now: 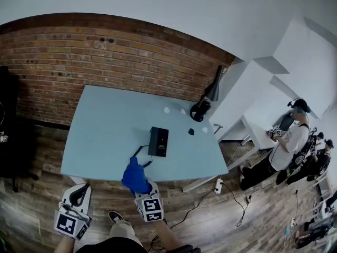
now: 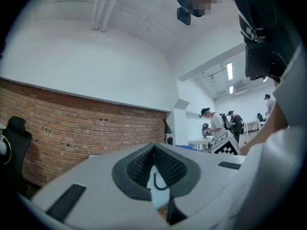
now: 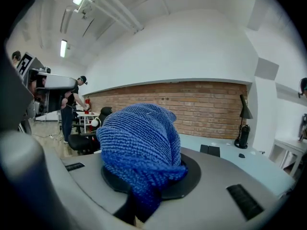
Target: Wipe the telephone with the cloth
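Observation:
A black telephone [image 1: 158, 141] lies on the light blue table [image 1: 105, 136], its cord trailing toward the near edge. My right gripper [image 1: 142, 187] is shut on a bunched blue knitted cloth [image 1: 135, 176], held just at the table's near edge, short of the telephone. In the right gripper view the cloth [image 3: 141, 145] fills the jaws and hides the fingertips; the telephone [image 3: 209, 150] shows beyond it. My left gripper [image 1: 80, 194] hangs lower left, off the table, over the wooden floor. Its pads [image 2: 168, 166] meet at the tips with nothing between them.
A black desk lamp [image 1: 207, 101] stands at the table's far right corner, with small white scraps [image 1: 167, 109] and a dark bit [image 1: 191, 132] nearby. A brick wall runs behind. A power strip [image 1: 218, 185] lies on the floor. People [image 1: 287, 146] stand at right.

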Available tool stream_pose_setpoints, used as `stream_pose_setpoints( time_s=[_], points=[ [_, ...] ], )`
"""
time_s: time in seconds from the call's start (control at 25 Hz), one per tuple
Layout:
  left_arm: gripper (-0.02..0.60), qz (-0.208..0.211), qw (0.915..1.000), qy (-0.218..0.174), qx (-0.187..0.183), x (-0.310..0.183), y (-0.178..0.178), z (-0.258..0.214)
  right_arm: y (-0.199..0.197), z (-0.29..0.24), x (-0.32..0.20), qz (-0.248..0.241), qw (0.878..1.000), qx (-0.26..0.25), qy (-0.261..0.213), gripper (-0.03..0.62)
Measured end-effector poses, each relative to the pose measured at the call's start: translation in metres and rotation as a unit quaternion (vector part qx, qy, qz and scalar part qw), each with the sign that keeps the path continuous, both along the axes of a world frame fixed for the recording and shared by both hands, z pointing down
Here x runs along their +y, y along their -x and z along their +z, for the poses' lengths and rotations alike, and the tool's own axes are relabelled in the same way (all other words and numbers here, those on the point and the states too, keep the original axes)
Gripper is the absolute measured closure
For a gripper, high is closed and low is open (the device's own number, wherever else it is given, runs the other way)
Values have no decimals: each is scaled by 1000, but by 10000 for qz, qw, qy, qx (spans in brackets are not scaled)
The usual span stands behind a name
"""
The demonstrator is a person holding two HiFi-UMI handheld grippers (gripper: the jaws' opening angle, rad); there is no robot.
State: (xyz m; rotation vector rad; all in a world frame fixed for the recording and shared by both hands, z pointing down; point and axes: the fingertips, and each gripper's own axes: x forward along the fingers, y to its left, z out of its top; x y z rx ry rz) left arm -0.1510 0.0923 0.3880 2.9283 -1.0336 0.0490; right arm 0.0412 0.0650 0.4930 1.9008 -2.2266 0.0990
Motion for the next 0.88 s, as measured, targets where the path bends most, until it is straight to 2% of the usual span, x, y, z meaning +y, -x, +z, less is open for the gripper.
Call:
stream_pose_setpoints(
  time_s=[0.12,0.36,0.48,0.6,0.72,0.88],
  points=[
    [560,21,9999,-110,14,-25,-27,-1,-31,2,-42,22,9998,173,11,491],
    [560,31,10000,-50,10,-62,-69,12,-115,15,-119,430,9983,297,258,490],
    [560,-11,10000,-32,-20,-75,-79,21,-157,19,-156,691,9970,221,280,490],
    [560,-156,9997,189,26,-84,-84,28,-192,28,-191,861,9955,81,382,490],
    [560,-236,9989,396,-23,-97,-87,34,-217,50,-227,960,9924,102,761,490],
    [560,-227,9983,512,-161,-109,-91,40,-233,74,-260,1000,9878,279,1162,490]
  ],
)
